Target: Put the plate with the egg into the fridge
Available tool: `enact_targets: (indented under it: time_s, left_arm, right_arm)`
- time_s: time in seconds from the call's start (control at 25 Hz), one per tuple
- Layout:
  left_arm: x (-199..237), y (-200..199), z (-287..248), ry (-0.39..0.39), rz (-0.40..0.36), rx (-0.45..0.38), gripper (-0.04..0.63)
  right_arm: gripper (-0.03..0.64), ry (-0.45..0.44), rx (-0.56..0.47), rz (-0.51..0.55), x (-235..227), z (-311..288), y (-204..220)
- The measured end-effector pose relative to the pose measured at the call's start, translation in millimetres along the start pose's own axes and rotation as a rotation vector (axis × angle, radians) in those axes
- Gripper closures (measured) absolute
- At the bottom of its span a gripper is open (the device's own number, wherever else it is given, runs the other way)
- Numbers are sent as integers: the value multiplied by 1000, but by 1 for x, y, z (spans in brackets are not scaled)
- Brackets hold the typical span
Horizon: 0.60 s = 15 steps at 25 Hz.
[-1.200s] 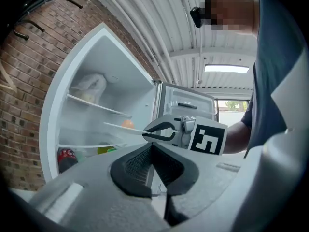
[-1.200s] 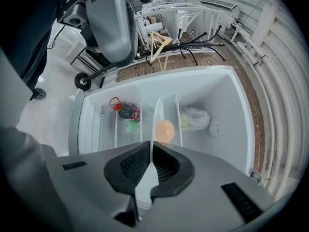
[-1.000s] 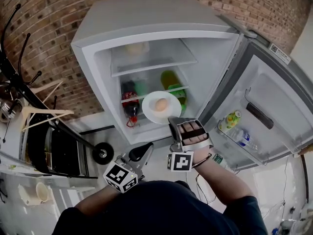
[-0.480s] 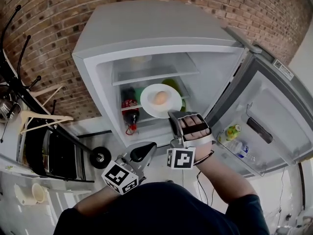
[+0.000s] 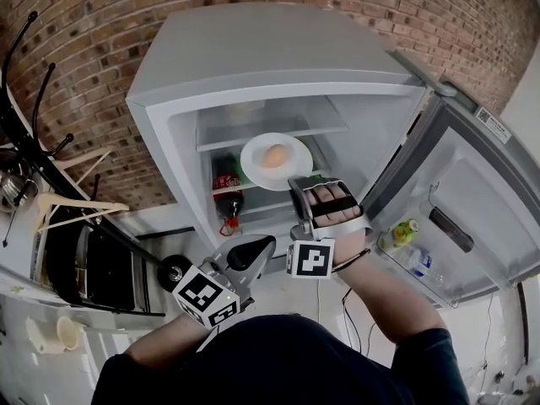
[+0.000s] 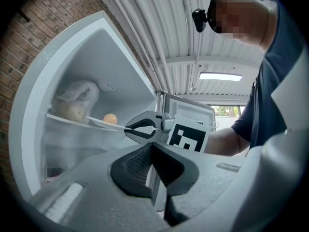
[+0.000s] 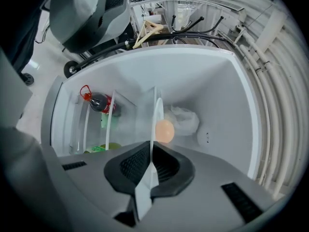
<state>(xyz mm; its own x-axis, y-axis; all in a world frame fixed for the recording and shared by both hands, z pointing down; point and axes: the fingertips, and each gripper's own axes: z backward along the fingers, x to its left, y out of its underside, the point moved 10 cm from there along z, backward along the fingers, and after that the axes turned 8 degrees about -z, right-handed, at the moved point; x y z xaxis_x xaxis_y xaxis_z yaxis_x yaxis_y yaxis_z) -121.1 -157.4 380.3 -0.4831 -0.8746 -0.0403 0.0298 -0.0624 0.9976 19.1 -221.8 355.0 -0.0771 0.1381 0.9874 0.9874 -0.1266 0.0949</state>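
A white plate (image 5: 276, 160) carrying a brown egg (image 5: 274, 155) hangs level at the mouth of the open fridge (image 5: 253, 49), about at the height of the upper glass shelf (image 5: 316, 126). My right gripper (image 5: 300, 186) is shut on the plate's near rim. In the right gripper view the plate (image 7: 155, 122) shows edge-on between the pads, with the egg (image 7: 164, 130) beyond it. The left gripper view catches the plate (image 6: 99, 123), the egg (image 6: 110, 118) and the right gripper (image 6: 129, 128) from the side. My left gripper (image 5: 263, 245) stays low outside the fridge, shut and holding nothing.
A pale bag (image 6: 77, 98) lies at the back of the upper shelf. A cola bottle (image 5: 226, 188) and green items sit lower down. The fridge door (image 5: 472, 192) stands open at right, bottles (image 5: 405, 230) in its rack. A coat stand with hangers (image 5: 76, 197) is at left.
The right gripper has lifted the plate with the egg from the lower shelf level up to the upper shelf and carried it further in. The left gripper has barely moved.
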Motion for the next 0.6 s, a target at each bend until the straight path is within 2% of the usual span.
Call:
enact_targets:
  time_s: [0.6]
  left_arm:
    - [3, 3, 0, -30, 1, 2, 591]
  right_arm:
    - [595, 8, -9, 16, -6, -39, -5]
